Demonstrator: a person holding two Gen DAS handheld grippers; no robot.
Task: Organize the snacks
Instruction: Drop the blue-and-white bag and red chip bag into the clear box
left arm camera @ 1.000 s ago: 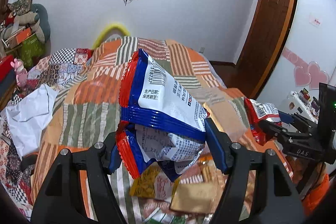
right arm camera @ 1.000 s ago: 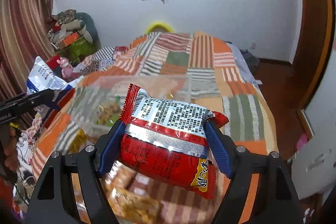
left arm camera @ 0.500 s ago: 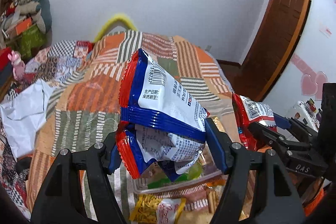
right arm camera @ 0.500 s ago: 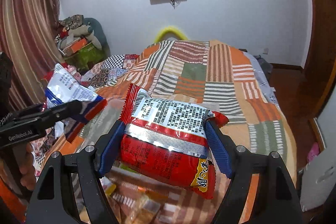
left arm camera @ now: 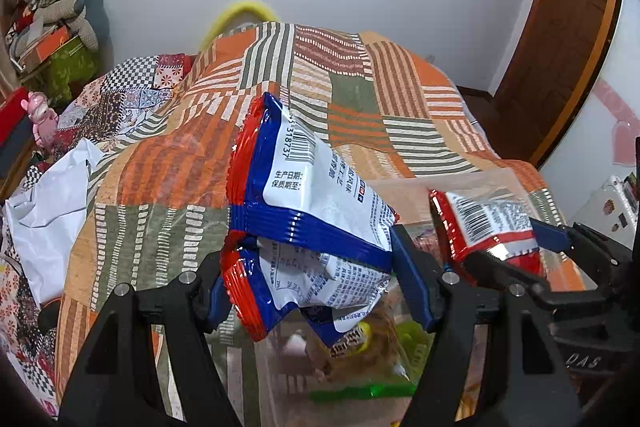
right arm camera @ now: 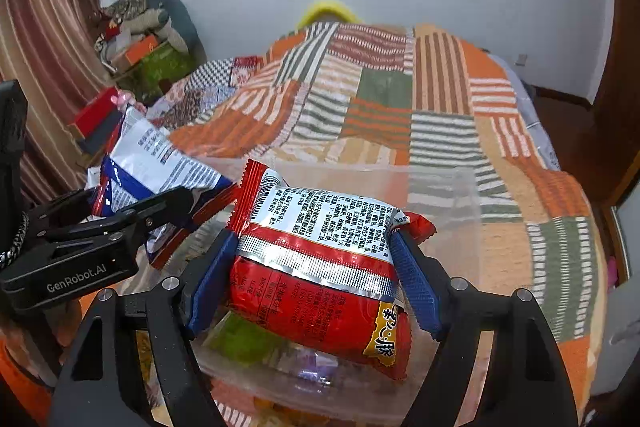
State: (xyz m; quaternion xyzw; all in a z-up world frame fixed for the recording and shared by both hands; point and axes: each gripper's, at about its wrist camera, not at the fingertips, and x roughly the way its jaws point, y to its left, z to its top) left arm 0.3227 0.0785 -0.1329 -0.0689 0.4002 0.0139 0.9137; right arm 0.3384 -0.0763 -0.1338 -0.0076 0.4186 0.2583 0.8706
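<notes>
My left gripper (left arm camera: 316,279) is shut on a blue, red and white snack bag (left arm camera: 320,203), which also shows in the right wrist view (right arm camera: 156,163). My right gripper (right arm camera: 316,287) is shut on a red snack bag (right arm camera: 320,267) with a silver band, which also shows in the left wrist view (left arm camera: 484,223). Both bags hang over a clear plastic bin (right arm camera: 440,187) that holds several snack packs (left arm camera: 360,355). The two grippers are side by side, left one (right arm camera: 120,227) beside the right one (left arm camera: 560,267).
The bin sits on a bed with a striped patchwork quilt (left arm camera: 360,87). A white plastic bag (left arm camera: 48,211) lies at the bed's left. Piled clothes and boxes (right arm camera: 140,39) stand by the far wall. A wooden door (left arm camera: 560,27) is at the right.
Both grippers have moved forward and lower over the clear bin, still holding their bags. The bin's rim and contents now sit right under the bags.
</notes>
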